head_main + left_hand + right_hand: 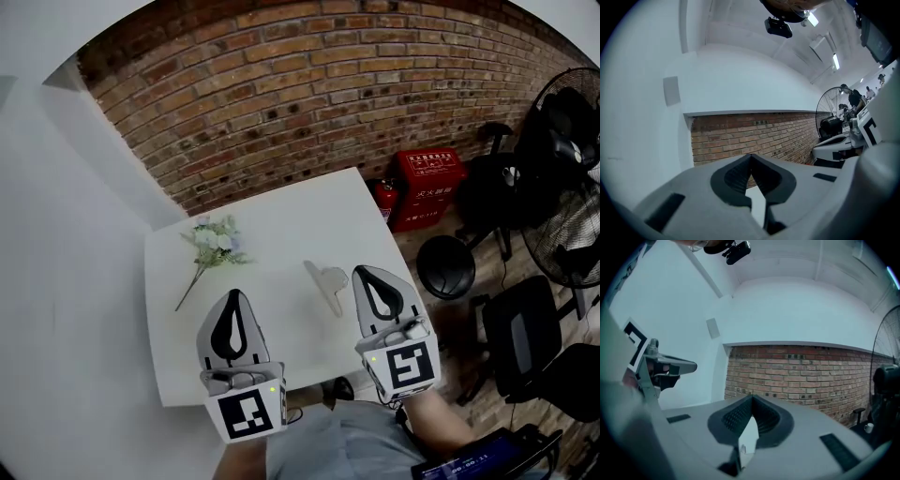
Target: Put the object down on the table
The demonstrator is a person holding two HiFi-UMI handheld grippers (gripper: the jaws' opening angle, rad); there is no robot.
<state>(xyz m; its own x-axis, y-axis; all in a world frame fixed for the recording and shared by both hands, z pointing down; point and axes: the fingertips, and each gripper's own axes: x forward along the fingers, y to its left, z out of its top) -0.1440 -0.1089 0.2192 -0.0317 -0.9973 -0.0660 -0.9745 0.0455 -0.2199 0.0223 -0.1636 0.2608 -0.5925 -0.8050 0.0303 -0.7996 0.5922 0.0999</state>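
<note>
A small pale beige object (pixel 327 283) lies flat on the white table (pixel 281 225), just left of my right gripper's tip. My right gripper (pixel 365 271) hovers over the table's right edge, jaws shut with nothing between them; in the right gripper view its fingertips (pixel 752 398) meet against the brick wall. My left gripper (pixel 232 294) sits over the front of the table, also shut and empty, its jaws closed together (pixel 751 155). Both grippers point up and away from the table in their own views, so the object is hidden there.
An artificial flower sprig (pixel 212 246) lies at the table's back left. Right of the table stand a red box (pixel 429 170), a fire extinguisher (pixel 384 197), a black stool (pixel 444 266), a fan (pixel 570 187) and a dark chair (pixel 525 337). A brick wall (pixel 309 84) is behind.
</note>
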